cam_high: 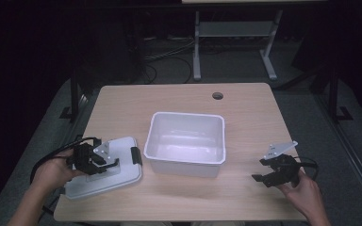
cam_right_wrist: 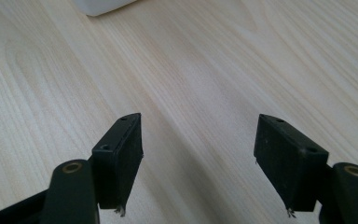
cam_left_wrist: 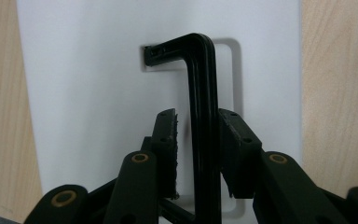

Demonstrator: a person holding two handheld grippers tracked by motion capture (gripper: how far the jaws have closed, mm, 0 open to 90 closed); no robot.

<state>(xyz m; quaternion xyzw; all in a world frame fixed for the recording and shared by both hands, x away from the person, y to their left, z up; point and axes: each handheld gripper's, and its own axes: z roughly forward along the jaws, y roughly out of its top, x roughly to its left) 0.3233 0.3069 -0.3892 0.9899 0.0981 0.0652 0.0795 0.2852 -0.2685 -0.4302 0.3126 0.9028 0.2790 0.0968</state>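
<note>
A white empty tub (cam_high: 184, 167) stands at the middle of the wooden table (cam_high: 245, 113). Left of it lies its flat white lid (cam_high: 122, 179), with a black latch (cam_high: 135, 155) on the side facing the tub. My left gripper (cam_high: 111, 164) hovers over the lid, shut on the lid's black handle (cam_left_wrist: 203, 93), which runs up between the jaws and bends left. The white lid (cam_left_wrist: 84, 93) lies behind them. My right gripper (cam_high: 260, 169) rests low near the table's front right, open with nothing between its fingers. In the right gripper view the right gripper (cam_right_wrist: 198, 126) faces bare wood (cam_right_wrist: 191, 56).
A round cable hole (cam_high: 218, 96) sits near the table's far edge. A corner of the tub (cam_right_wrist: 102, 5) shows at the top of the right gripper view. Beyond the table stand a white-framed stand (cam_high: 235, 28) and cables on a dark floor.
</note>
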